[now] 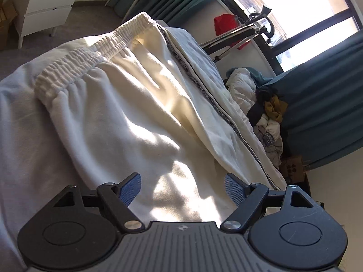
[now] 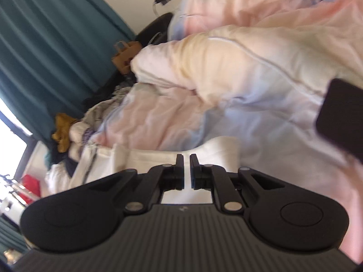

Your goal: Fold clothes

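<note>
Trousers [image 1: 127, 104]: cream, spread along the bed in the left wrist view, elastic waistband [image 1: 90, 54] at the far end, a dark patterned stripe [image 1: 197, 77] running down the side seam; sunlight falls in patches across the cloth.
Bed [image 1: 20, 122]: white sheet under the trousers, showing bare at the left of the left wrist view.
Quilt [image 2: 238, 72]: pale, bunched and blurred, filling much of the right wrist view beyond the fingers.
Curtains [image 2: 50, 52]: teal, hanging beside a bright window [image 1: 301, 2].
Clothes pile [image 1: 265, 115]: mixed garments heaped off the bed's far side, a mustard piece [image 2: 62, 133] among them.
Drawer unit [image 1: 50, 6]: white, standing on the floor past the waistband.
Left gripper [image 1: 182, 187]: jaws spread wide, blue pads [image 1: 132, 187] clear on both sides, nothing between them; it hangs over the lower part of the trousers.
Right gripper [image 2: 186, 170]: fingers nearly together, only a thin gap between them, with white cloth [image 2: 158, 156] seen through and beyond the gap; whether they pinch that cloth cannot be told.
Dark object [image 2: 342, 117]: black, blurred, at the right edge of the right wrist view; unidentifiable.
</note>
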`<act>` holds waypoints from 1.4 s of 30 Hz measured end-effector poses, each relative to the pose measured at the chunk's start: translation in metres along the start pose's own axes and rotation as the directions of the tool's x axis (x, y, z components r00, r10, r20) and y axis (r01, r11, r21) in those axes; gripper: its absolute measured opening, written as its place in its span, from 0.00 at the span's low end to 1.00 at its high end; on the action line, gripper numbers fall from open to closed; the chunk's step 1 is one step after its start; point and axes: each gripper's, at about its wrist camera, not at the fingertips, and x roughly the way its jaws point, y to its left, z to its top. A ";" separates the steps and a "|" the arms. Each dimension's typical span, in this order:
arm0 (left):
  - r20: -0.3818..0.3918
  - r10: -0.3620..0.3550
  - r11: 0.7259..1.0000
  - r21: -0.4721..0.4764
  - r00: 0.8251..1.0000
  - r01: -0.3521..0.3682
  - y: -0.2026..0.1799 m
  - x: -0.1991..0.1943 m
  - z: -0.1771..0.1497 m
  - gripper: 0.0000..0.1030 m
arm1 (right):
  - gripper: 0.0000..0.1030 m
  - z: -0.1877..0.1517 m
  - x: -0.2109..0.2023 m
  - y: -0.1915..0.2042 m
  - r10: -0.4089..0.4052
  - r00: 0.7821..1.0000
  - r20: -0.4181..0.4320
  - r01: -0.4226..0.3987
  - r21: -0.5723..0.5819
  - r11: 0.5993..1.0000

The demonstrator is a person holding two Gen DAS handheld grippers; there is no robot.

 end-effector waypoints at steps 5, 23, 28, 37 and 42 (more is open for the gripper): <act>0.086 0.034 0.998 -0.060 0.996 -0.029 0.027 -0.030 -0.001 0.90 | 0.09 -0.003 0.008 -0.023 -0.030 0.997 -0.075 0.037 0.090 0.995; 0.134 0.012 0.970 -0.242 0.991 0.021 0.078 0.004 0.016 0.75 | 0.47 -0.029 0.055 -0.030 0.048 0.987 -0.155 -0.007 0.249 0.968; 0.127 -0.001 0.977 -0.212 0.992 0.029 0.074 0.018 0.019 0.52 | 0.03 -0.030 0.057 -0.021 0.134 0.990 -0.055 -0.111 0.299 0.948; 0.147 -0.016 0.976 -0.211 0.989 0.047 0.077 0.012 0.016 0.32 | 0.03 -0.015 0.026 -0.015 0.090 0.992 0.085 -0.109 0.254 0.961; 0.151 -0.018 0.980 -0.194 0.988 0.047 0.074 0.002 0.012 0.35 | 0.05 -0.002 0.019 -0.056 0.061 0.998 0.035 -0.070 0.352 0.934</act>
